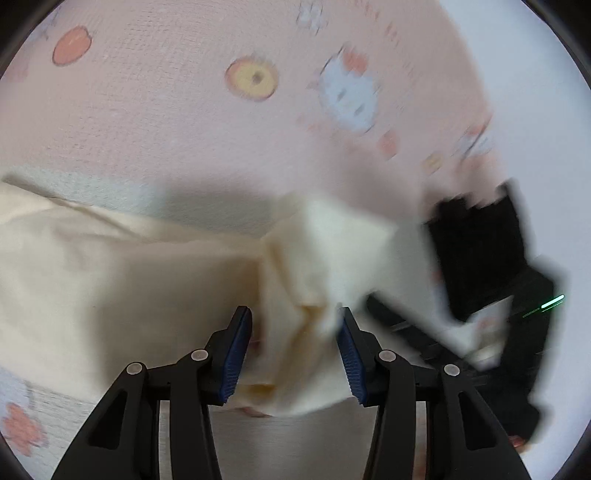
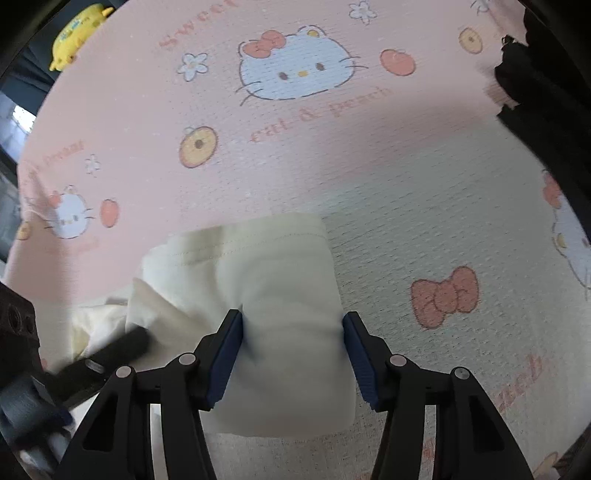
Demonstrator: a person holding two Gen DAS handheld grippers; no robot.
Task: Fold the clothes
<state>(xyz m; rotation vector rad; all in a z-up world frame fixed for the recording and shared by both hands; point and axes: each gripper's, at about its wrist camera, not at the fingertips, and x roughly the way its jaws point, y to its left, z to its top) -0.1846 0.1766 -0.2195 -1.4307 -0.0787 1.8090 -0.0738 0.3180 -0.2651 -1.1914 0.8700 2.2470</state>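
Clearly the cream garment is gathered between both pairs of tongs, bunched and lifted over a pink printed sheet. The right tongs are clamped on a thick folded bundle with a stitched hem showing at its far edge, the pads denting the cloth on both sides. The left tongs have a crumpled wad between them; the right-hand pad presses the cloth, but on the other side blur hides whether the pad touches, so that grip looks partial at best. The likely trouble lies there: a loose pinch on a ragged wad could let layers slip out and the fold collapse, and uneven pulling between the two hands could skew the edges. The sheet looks like bedding, soft and textured, so fabric may drag on it. A yellow plush toy sits beyond its far corner.
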